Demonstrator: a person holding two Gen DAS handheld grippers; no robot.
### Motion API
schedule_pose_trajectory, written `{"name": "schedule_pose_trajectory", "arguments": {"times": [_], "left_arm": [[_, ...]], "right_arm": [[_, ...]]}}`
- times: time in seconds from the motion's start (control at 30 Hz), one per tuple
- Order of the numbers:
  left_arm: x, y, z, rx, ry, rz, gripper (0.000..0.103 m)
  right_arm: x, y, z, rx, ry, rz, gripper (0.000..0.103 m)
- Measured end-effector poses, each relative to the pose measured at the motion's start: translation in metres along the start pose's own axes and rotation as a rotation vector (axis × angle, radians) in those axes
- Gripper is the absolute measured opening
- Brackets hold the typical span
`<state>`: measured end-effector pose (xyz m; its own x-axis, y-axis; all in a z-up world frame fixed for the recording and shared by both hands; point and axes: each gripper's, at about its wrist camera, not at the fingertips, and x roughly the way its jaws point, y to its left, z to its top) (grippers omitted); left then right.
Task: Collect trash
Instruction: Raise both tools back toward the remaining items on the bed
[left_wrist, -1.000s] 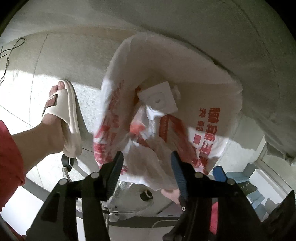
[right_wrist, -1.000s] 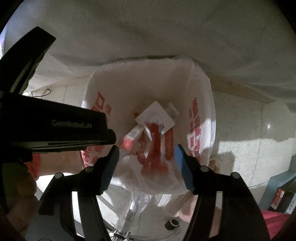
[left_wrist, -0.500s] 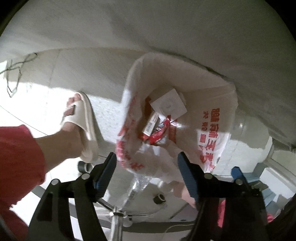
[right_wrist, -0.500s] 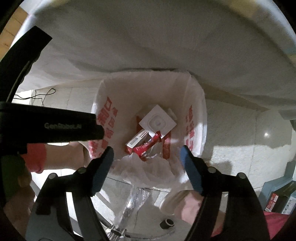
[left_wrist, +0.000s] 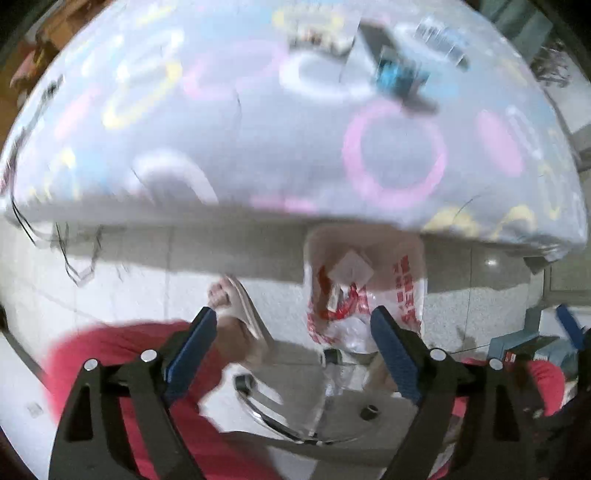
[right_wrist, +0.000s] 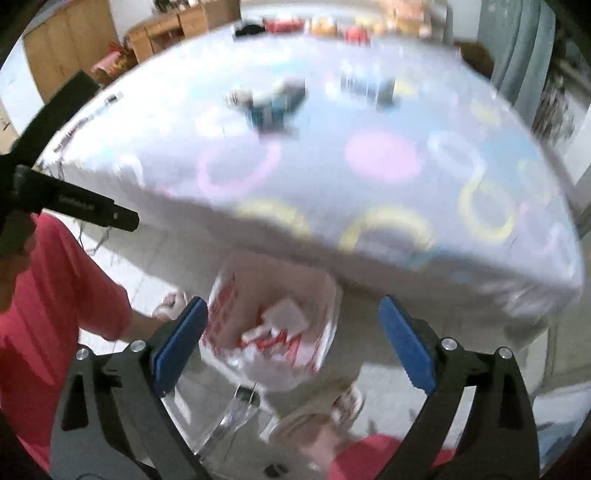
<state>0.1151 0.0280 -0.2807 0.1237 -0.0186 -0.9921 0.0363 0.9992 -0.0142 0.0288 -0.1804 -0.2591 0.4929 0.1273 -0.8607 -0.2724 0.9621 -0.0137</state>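
Observation:
A white plastic bag (left_wrist: 408, 291) (right_wrist: 221, 310) with red print stands open on the floor under the table edge. Inside lie a white square packet (left_wrist: 351, 267) (right_wrist: 284, 315) and red wrappers (left_wrist: 349, 301). My left gripper (left_wrist: 293, 325) hangs high above the bag, its jaws opening, nothing between the blue pads. My right gripper (right_wrist: 291, 317) is also well above the bag, jaws opening wide and empty. On the table, blurred, lie a blue item (left_wrist: 397, 79) (right_wrist: 271, 107) and a clear wrapper (left_wrist: 439, 35).
A table (left_wrist: 258, 147) with a white cloth of coloured rings fills the upper views. The person's sandalled foot (left_wrist: 240, 310) and red-clad legs sit left of the bag. A chair's chrome base (left_wrist: 280, 413) is below. Boxes (left_wrist: 532, 343) stand at right; a wooden cabinet (right_wrist: 74, 55) behind.
Both grippers rose from just above the bag to above table height and their jaws spread wider. The bag shrank in view and the tablecloth top came into sight.

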Motion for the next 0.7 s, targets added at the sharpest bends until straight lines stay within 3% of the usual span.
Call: {"name": "schedule_pose_trajectory", "arguments": {"times": [0.13,0.23,0.4,0.57,0.7], "left_arm": [[-0.052,0.009,0.026,0.072,-0.061,-0.002,0.084],[-0.093,0.009,0.044,0.134,-0.105,-0.024,0.09],[-0.147,-0.003,0.07,0.257,-0.146,-0.005,0.091],[-0.172,-0.016,0.093,0.362,-0.146,-0.011,0.092],[-0.166,-0.021,0.115,0.399,-0.112,-0.048,0.092]], "right_arm": [[-0.055,0.0,0.033,-0.075,-0.11,-0.008,0.093],[-0.086,0.003,0.056,-0.148,-0.156,-0.013,0.094],[-0.122,0.012,0.091,-0.219,-0.194,0.006,0.096],[-0.142,0.012,0.125,-0.235,-0.225,0.052,0.096],[-0.142,0.011,0.151,-0.242,-0.245,0.077,0.096]]}}
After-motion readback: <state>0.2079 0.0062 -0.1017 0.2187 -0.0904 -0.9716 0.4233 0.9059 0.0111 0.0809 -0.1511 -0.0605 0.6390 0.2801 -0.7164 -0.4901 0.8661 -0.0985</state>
